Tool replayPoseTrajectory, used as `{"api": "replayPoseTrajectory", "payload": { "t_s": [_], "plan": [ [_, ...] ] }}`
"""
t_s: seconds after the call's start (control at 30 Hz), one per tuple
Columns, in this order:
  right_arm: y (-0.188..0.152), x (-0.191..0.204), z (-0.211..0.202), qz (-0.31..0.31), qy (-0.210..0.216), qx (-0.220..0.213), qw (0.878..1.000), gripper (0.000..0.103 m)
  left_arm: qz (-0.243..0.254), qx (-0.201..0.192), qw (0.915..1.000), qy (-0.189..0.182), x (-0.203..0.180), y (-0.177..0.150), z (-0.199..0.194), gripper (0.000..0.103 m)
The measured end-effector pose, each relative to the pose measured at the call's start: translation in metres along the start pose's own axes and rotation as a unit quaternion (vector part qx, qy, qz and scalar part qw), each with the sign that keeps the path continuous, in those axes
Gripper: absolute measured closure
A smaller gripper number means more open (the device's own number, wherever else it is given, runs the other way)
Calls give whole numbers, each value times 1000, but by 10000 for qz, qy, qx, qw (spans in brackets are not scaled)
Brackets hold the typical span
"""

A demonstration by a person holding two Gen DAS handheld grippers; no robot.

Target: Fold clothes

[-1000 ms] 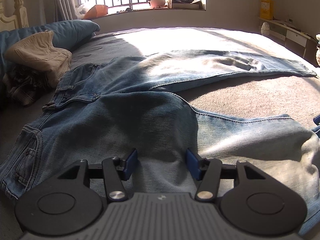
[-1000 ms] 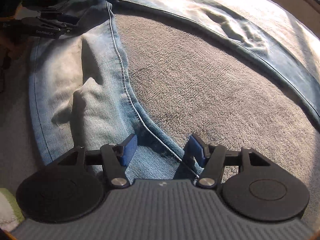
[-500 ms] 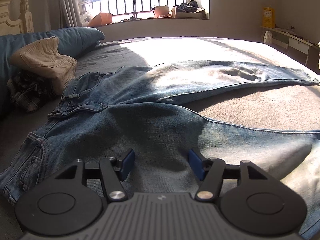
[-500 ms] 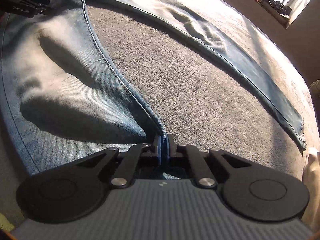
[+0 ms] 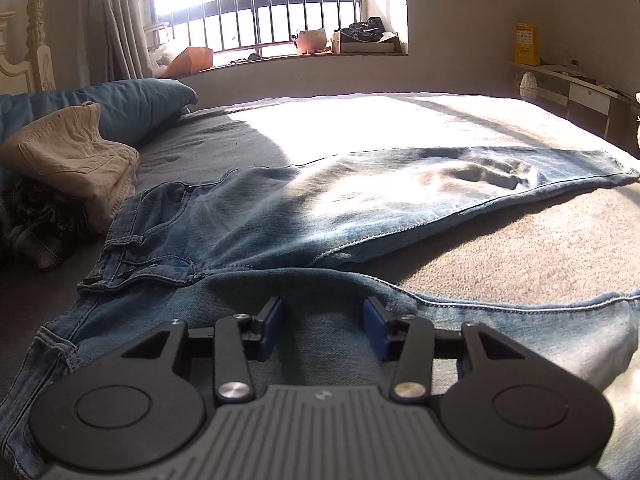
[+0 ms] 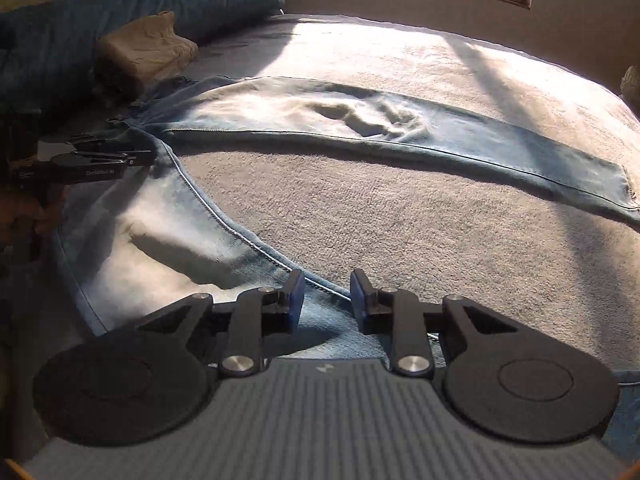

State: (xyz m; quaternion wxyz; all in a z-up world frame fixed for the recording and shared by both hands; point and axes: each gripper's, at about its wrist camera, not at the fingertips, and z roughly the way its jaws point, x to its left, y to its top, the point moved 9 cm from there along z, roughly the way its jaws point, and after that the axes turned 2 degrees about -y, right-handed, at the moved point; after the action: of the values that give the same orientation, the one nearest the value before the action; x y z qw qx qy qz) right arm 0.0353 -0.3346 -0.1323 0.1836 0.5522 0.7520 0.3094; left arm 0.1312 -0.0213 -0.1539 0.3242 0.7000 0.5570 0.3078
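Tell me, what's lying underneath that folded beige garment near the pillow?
Under the beige garment a dark plaid cloth sticks out, resting on the grey bed cover. How far it reaches underneath is hidden.

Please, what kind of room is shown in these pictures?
Most likely a bedroom in a home. Blue jeans lie spread on a wide bed with a blue pillow at its head, and a barred window with a cluttered sill stands behind it.

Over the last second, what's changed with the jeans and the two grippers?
The right gripper pinched shut on the near leg's seam, and its fingers are now opening, the seam between them. The left gripper moved toward the crotch, its fingers closing. The jeans stay spread on the bed.
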Motion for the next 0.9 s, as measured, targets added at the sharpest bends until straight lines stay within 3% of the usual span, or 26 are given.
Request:
{"api": "replayPoseTrajectory", "payload": {
  "t_s": [0.1, 0.17, 0.27, 0.4, 0.6, 0.73, 0.9],
  "plan": [
    [-14, 19, 17, -91, 236, 274, 9993, 88, -28, 46, 9999, 90, 2, 1, 12, 58],
    [-28, 18, 35, -31, 161, 508, 9986, 88, -83, 89, 9998, 138, 4, -1, 19, 57],
    [-39, 8, 50, 501, 46, 575, 9971, 90, -12, 64, 9997, 216, 4, -2, 22, 56],
    [-30, 18, 33, 389, 314, 361, 9981, 88, 33, 61, 9996, 260, 2, -3, 23, 55],
    [-73, 40, 22, 39, 639, 782, 9949, 88, 55, 31, 9995, 306, 2, -3, 24, 55],
    [-88, 40, -1, 322, 676, 927, 9929, 88, 49, 42, 9995, 313, 2, -3, 23, 55],
    [-79, -13, -32, 1327, 123, 350, 9905, 88, 7, 29, 9995, 318, 3, 2, 16, 52]
  ]
}}
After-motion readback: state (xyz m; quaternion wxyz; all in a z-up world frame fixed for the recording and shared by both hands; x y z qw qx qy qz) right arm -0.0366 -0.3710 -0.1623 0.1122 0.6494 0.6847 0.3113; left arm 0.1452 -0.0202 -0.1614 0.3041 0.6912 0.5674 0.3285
